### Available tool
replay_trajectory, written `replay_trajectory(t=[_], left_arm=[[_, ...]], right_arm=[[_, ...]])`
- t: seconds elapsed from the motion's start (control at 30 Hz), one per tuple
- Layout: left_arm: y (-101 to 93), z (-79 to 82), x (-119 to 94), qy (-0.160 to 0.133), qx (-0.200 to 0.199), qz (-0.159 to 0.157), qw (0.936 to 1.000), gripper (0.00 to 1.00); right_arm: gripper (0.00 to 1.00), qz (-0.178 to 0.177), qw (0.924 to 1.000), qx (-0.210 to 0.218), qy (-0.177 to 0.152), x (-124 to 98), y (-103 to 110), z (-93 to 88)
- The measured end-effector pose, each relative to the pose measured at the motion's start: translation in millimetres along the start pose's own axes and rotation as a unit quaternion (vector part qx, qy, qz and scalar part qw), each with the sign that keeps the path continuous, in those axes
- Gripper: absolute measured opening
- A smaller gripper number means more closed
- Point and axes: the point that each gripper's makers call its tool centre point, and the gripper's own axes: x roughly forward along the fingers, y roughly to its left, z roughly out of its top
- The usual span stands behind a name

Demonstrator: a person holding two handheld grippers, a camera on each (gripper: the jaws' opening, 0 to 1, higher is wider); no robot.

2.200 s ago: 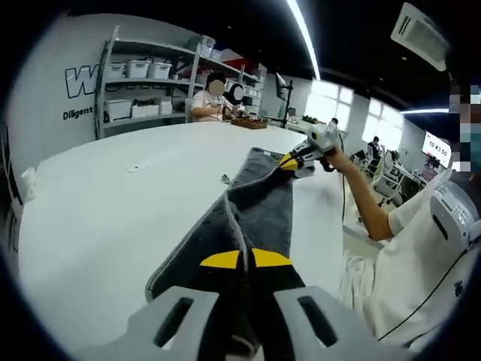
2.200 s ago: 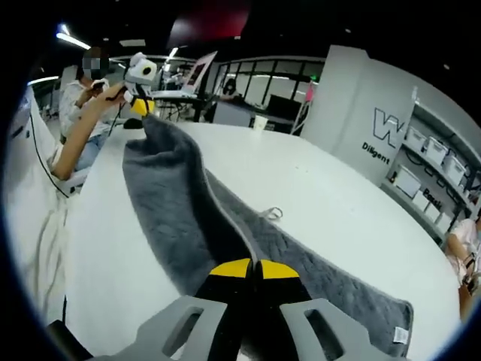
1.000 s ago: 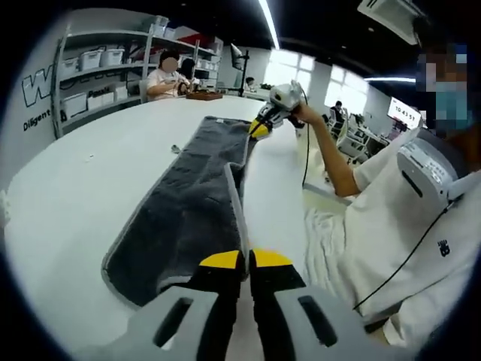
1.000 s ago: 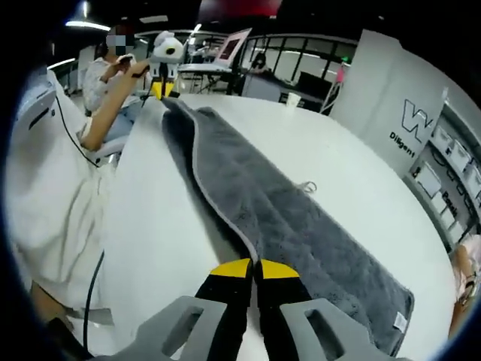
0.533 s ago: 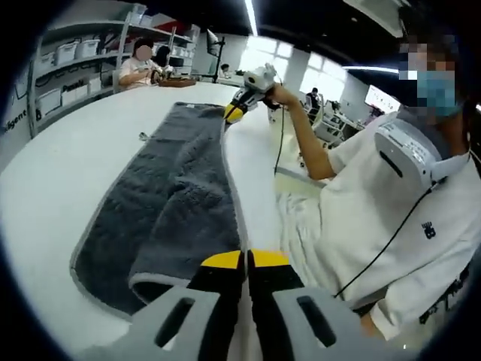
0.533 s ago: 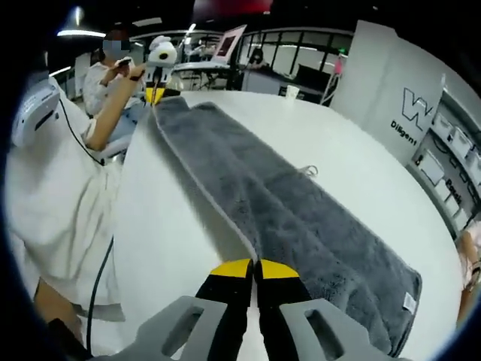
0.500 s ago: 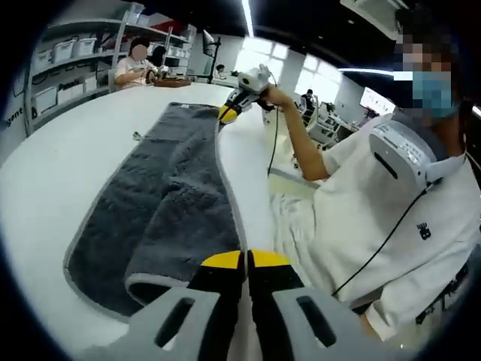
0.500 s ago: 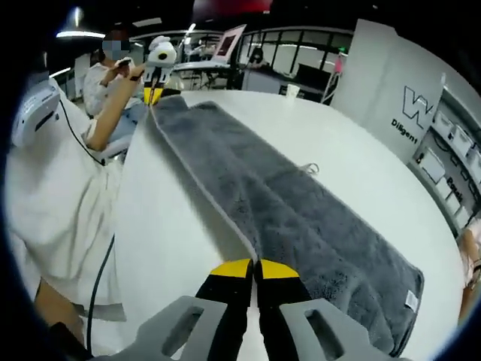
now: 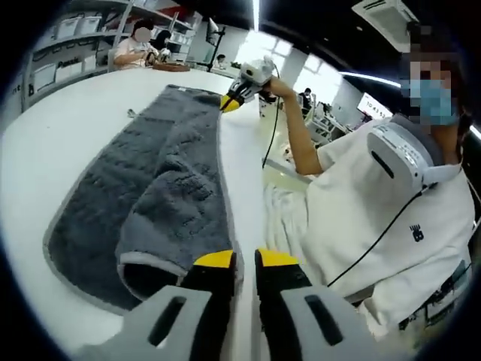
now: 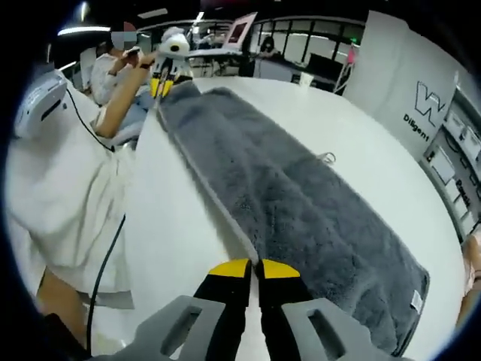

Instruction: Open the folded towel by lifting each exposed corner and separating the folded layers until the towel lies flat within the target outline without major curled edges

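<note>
— Where is the towel point(image 9: 143, 188) lying?

— The grey towel point(image 10: 301, 218) is lying stretched out long on the white table point(image 9: 45, 143), close to the table's edge by the person point(image 9: 376, 218). In the left gripper view its near end is lying folded over itself, with a curled lip showing.

— What is the left gripper point(image 9: 236, 265) doing?

— Its yellow-tipped jaws are standing a little apart at the towel's near corner. The light edge of the towel is running into the gap. I cannot tell if they are pinching it.

— And the right gripper point(image 10: 252, 268)?

— Its jaws are pressing together on the towel's light edge. In the left gripper view that same gripper point(image 9: 233, 100) is sitting at the far corner, in the person's hand.

— What else is showing?

— The person in white is standing beside the table. Shelves point(image 9: 60, 45) with boxes are standing far off, and someone point(image 9: 135, 53) is sitting there.
</note>
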Motion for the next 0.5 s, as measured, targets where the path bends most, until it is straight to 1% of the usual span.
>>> replay_trajectory(t=[0.03,0.07,0.13,0.2,0.23,0.3,0.33,0.37,0.4,0.43,0.47,0.5], left_arm=[[-1.1,2.2,0,-0.002,0.008,0.0,1.0,0.17],[-0.7,7.9,-2,-0.012,0.02,0.001,0.9997,0.18],[-0.1,14.9,-4,-0.026,0.032,0.005,0.9991,0.2],[0.3,17.6,-5,-0.036,0.035,0.007,0.9987,0.26],[1.7,17.9,-5,-0.038,0.034,0.009,0.9986,0.28],[5.5,17.6,-7,-0.039,0.032,0.015,0.9986,0.3],[8.0,18.0,-7,-0.041,0.032,0.02,0.9984,0.3],[9.5,18.8,-8,-0.043,0.034,0.024,0.9982,0.29],[11.9,20.5,-9,-0.048,0.033,0.028,0.9979,0.29],[13.8,22.4,-11,-0.052,0.032,0.031,0.9977,0.3],[15.4,24.9,-11,-0.058,0.031,0.034,0.9972,0.31],[17.6,28.3,-13,-0.067,0.031,0.04,0.9965,0.34]], right_arm=[[0.0,0.008,0.9998,0.003,-0.016,-1,4,7.0],[0.0,0.012,0.9995,0.002,-0.029,-2,7,13.7],[0.0,0.012,0.9992,-0.009,-0.037,-5,8,18.9],[0.0,0.014,0.9986,-0.008,-0.05,-7,8,25.2],[0.0,0.033,0.9963,0.001,-0.079,-7,14,36.0],[0.0,0.056,0.9917,0.001,-0.116,-12,23,48.3],[0.0,0.053,0.992,0.004,-0.115,-12,22,47.2],[0.0,0.033,0.9949,0.003,-0.096,-11,15,40.4],[0.0,0.015,0.9976,-0.002,-0.068,-10,8,30.3],[0.0,-0.003,0.9991,-0.004,-0.042,-9,0,19.9],[0.0,-0.012,0.9998,0.004,-0.014,-8,-5,6.4],[0.0,-0.007,0.9997,0.019,-0.013,-5,-5,2.5]])
